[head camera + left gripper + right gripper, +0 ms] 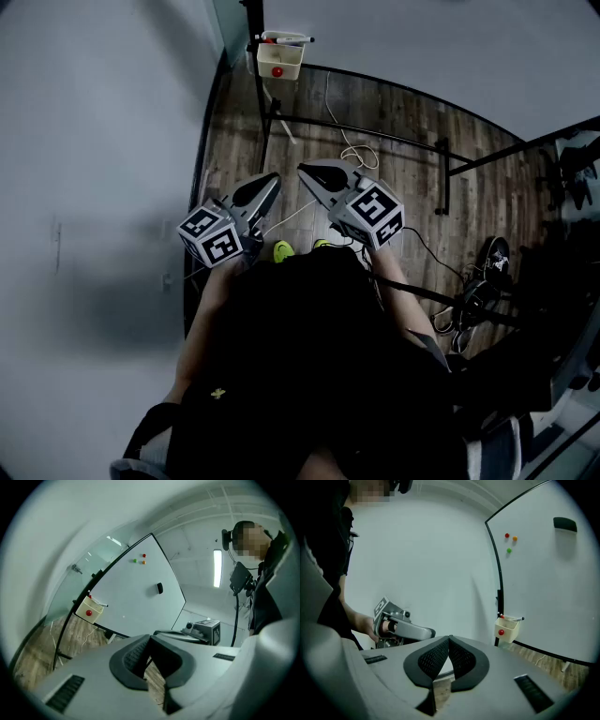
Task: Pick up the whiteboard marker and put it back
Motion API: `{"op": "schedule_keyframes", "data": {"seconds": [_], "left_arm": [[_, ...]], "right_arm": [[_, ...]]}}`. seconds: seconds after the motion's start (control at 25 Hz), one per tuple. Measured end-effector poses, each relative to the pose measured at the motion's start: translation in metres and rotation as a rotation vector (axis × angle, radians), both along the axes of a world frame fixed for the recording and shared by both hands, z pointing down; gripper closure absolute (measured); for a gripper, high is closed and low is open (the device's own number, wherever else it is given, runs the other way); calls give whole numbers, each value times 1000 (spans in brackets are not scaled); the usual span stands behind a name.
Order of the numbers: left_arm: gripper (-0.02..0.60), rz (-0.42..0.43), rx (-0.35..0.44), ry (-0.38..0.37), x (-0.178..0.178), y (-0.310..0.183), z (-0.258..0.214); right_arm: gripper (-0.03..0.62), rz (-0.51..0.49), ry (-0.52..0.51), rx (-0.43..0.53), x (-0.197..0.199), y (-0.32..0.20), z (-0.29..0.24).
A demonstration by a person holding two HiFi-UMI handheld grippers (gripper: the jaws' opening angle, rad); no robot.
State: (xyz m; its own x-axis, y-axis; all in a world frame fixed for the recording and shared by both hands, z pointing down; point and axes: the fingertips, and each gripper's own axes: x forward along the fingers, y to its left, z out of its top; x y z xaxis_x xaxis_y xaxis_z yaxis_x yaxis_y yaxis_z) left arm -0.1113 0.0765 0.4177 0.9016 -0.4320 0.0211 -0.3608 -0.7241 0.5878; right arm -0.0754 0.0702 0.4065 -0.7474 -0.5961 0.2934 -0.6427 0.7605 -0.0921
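A whiteboard marker (287, 39) lies across the top of a cream holder box (279, 60) fixed at the whiteboard's lower corner, far ahead of both grippers. The left gripper view shows the marker (101, 604) on the box (88, 611); in the right gripper view the marker (517, 618) rests on the box (506, 629). My left gripper (273, 178) and right gripper (304, 170) are held close together in front of the person's body, tips nearly side by side. Each has its jaws closed tip to tip with nothing between them, the left gripper (150, 637) and the right gripper (449, 637).
The whiteboard (136, 597) carries a black eraser (160, 588) and three small magnets (139, 559). Its black stand legs (375, 131) and a white cable (357, 155) lie on the wood floor. Dark shoes (494, 258) and equipment sit at the right; a white wall runs along the left.
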Motion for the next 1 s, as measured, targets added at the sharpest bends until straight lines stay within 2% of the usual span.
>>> {"op": "schedule_keyframes", "data": {"seconds": [0.32, 0.56, 0.8, 1.0], "left_arm": [[568, -2, -8, 7, -3, -4, 1], [568, 1, -35, 14, -3, -4, 11], [568, 13, -58, 23, 12, -7, 17], [568, 9, -70, 14, 30, -15, 23]], "right_arm": [[588, 40, -47, -12, 7, -6, -2], [588, 108, -16, -30, 30, -11, 6], [588, 130, 7, -72, 52, -8, 20], [588, 104, 3, -90, 65, -20, 29]]}}
